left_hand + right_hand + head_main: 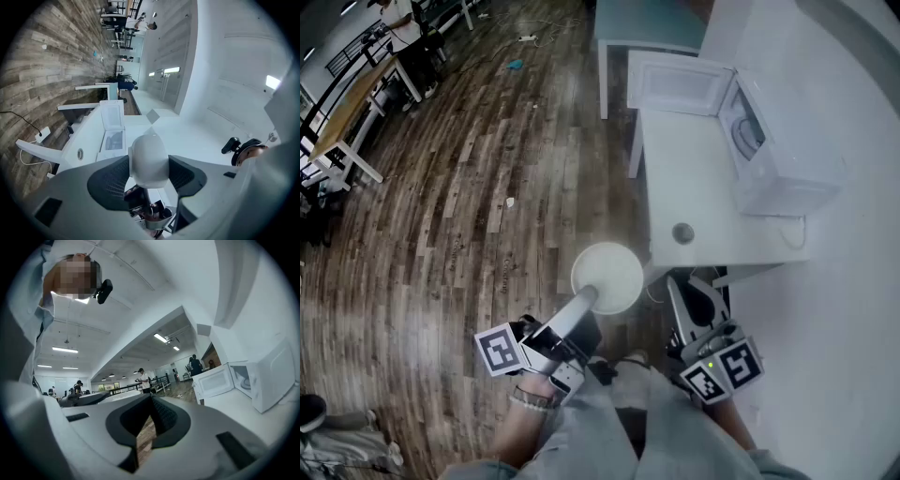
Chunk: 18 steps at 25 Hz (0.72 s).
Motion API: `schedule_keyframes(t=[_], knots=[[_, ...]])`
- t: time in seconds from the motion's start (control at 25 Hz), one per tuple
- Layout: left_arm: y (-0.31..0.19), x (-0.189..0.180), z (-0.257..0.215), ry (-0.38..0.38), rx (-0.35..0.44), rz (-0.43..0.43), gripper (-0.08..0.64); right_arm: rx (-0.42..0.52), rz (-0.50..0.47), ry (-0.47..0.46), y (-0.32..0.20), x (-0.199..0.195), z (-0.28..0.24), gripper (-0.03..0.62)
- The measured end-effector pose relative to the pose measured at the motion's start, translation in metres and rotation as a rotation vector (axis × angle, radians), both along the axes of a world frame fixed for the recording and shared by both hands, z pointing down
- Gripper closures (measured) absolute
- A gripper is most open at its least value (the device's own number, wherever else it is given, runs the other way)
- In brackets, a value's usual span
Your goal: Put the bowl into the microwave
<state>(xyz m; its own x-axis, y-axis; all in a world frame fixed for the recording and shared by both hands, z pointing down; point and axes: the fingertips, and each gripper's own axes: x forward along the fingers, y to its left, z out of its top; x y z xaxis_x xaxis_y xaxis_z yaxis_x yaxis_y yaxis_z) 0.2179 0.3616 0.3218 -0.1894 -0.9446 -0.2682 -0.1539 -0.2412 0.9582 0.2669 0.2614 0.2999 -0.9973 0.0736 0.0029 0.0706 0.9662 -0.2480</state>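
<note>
Left gripper [587,302] clamped on white bowl [609,275]; right gripper [682,292] closed, empty. Keep level; aim far-right into open microwave [773,141].

A big open workroom, like a lab: brown wooden plank floor [487,169], long work tables [342,127], bright strip lights [65,349], people [142,379] standing, a white microwave [787,155] on a white table [694,178].

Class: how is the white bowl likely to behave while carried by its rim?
Probably stiff: the white bowl looks undeformed in the left gripper. Its smooth surface may slip. Held at one edge, it could tilt.
</note>
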Motion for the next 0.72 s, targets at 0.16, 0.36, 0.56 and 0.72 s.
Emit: schedule_keyframes(t=[0.16, 0.36, 0.56, 0.72], knots=[[-0.0002, 0.0012, -0.0013, -0.004, 0.007, 0.006, 0.314, -0.003, 0.006, -0.001, 0.0009, 0.0023, -0.0002, 0.589], [-0.0022, 0.0034, 0.0004, 0.002, 0.019, 0.021, 0.314, -0.008, 0.025, -0.003, -0.0006, 0.0058, 0.0017, 0.589], [-0.0041, 0.0038, 0.0007, 0.013, 0.030, 0.034, 0.314, -0.009, 0.046, 0.007, -0.0018, 0.0094, 0.0034, 0.589], [-0.0028, 0.0009, -0.0003, 0.009, 0.034, 0.043, 0.314, -0.023, 0.072, 0.016, -0.0044, 0.0083, 0.0054, 0.589]])
